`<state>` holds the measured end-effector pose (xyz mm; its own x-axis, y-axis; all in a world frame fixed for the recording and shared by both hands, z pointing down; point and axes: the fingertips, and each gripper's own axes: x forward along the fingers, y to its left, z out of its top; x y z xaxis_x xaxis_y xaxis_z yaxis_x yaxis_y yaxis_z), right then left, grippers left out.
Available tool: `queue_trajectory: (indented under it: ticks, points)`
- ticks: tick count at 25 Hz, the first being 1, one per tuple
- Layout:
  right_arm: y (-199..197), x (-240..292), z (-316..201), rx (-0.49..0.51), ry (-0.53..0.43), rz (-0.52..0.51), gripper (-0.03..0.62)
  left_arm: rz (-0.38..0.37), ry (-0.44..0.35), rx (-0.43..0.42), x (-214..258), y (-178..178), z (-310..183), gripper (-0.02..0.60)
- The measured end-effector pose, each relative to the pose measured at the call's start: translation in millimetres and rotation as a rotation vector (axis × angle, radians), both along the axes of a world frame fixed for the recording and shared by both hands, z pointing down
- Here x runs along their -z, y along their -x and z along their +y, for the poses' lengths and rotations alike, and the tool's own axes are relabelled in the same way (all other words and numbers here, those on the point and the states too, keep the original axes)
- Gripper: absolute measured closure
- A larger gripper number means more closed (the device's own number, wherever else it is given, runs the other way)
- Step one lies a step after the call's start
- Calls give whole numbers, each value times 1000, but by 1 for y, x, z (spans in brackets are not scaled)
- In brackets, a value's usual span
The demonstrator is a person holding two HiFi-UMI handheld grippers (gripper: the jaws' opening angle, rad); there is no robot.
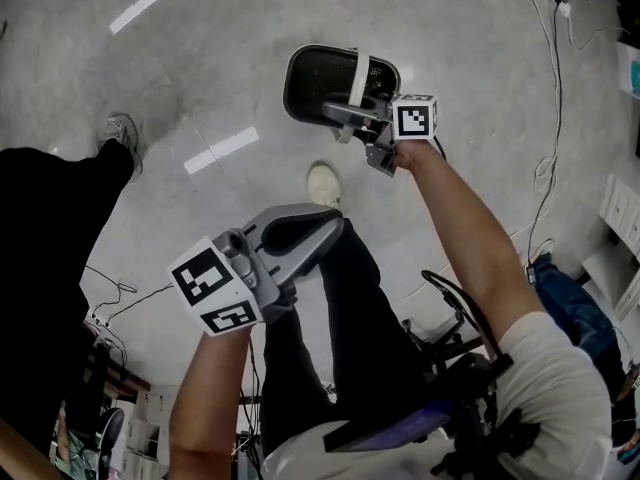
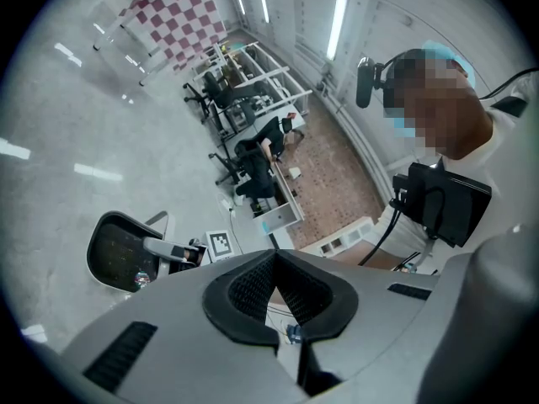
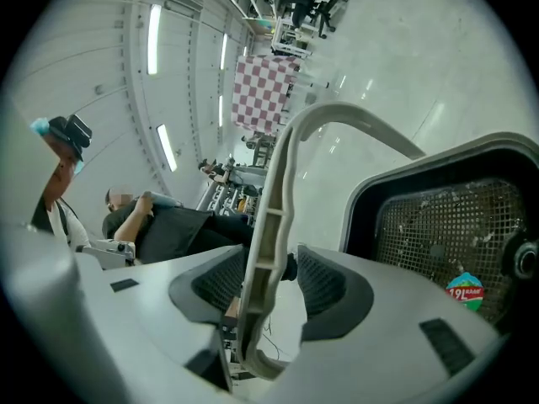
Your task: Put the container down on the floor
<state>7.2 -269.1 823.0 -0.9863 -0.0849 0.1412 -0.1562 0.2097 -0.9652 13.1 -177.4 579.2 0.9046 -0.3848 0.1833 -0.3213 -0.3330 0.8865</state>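
Observation:
The container (image 1: 318, 86) is a black mesh basket with a white handle (image 1: 359, 76), standing on the grey floor. My right gripper (image 1: 352, 120) reaches to the handle at the basket's near rim. In the right gripper view the handle (image 3: 275, 200) stands upright between the pads, with a gap showing beside it, so the jaws are open around it and the basket (image 3: 446, 221) lies just to the right. My left gripper (image 1: 318, 230) hovers well short of the basket, shut with nothing in it. The left gripper view shows the basket (image 2: 118, 255) off to the left of that gripper (image 2: 274, 263).
A person in black (image 1: 50, 238) stands at the left, one shoe (image 1: 123, 131) on the floor. My own shoe (image 1: 323, 184) is just short of the basket. Cables (image 1: 548, 168) and white shelving (image 1: 620, 208) run along the right edge.

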Motion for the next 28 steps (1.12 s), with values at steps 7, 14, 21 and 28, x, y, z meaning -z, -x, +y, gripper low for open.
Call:
queue_trajectory:
  ticks: [7,14,21,28]
  points:
    - [-17,0,1,-18,-8,38,401,-1,-4,-22,4,-7,0,572]
    - [-44,4,8,-51,-5,93,385,2,-14,-56,10,-19,9,572]
    - [-73,15,23,-112,2,118,384,-6,-23,-83,20,-27,25,572]
    - [-97,46,52,-153,2,180,384,-2,-69,-118,47,-23,42,572]
